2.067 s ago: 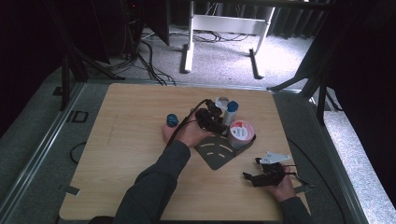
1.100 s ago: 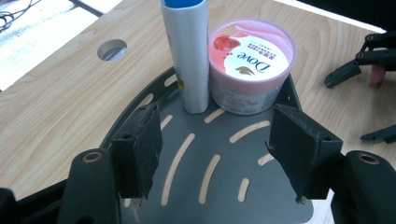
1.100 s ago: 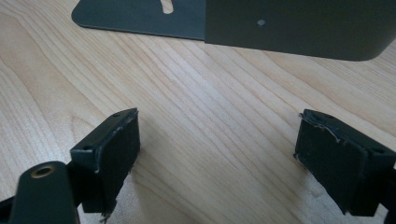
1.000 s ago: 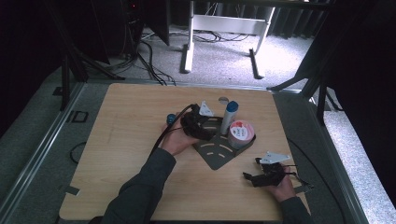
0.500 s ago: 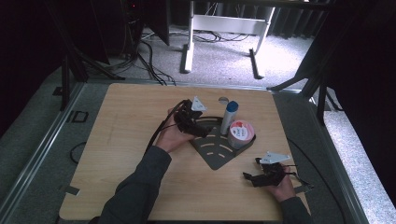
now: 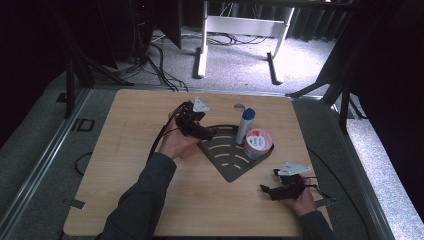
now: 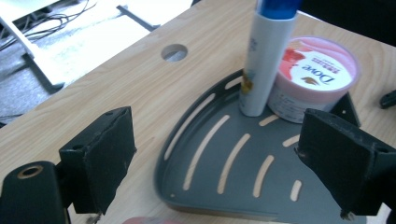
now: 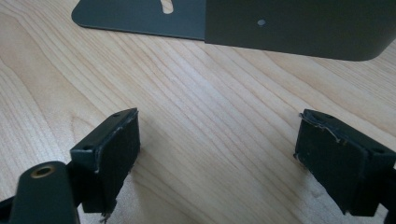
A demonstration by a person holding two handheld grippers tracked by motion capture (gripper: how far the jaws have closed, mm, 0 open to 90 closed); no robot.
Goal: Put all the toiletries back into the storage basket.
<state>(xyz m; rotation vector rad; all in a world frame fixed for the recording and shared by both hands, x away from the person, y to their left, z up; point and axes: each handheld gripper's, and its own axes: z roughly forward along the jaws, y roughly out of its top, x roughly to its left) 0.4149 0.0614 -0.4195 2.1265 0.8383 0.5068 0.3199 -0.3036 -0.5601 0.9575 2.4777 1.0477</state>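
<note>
Grey carpet and cables lie behind the wooden table (image 6: 150, 200), which has a round hole (image 6: 239, 106) near its far edge. On the middle of the table sits a dark slotted corner shelf (image 6: 227, 157). At the far right corner of the shelf stands a white tube with a blue cap (image 6: 245, 125), touching a pink tub (image 6: 258, 143) beside it. On the lid of the tub the left gripper view lets one read "Dove" (image 7: 322, 79); the smaller red writing on it is too small to read, and the print on the tube also. The left gripper (image 6: 196, 125) hovers at the left edge of the shelf; its jaws have just been opening and are released, with nothing between them. The right gripper (image 6: 280, 189) rests near the right near corner of the table, released too; its own view shows bare wood grain and the outer wall of the shelf (image 8: 299, 28).
</note>
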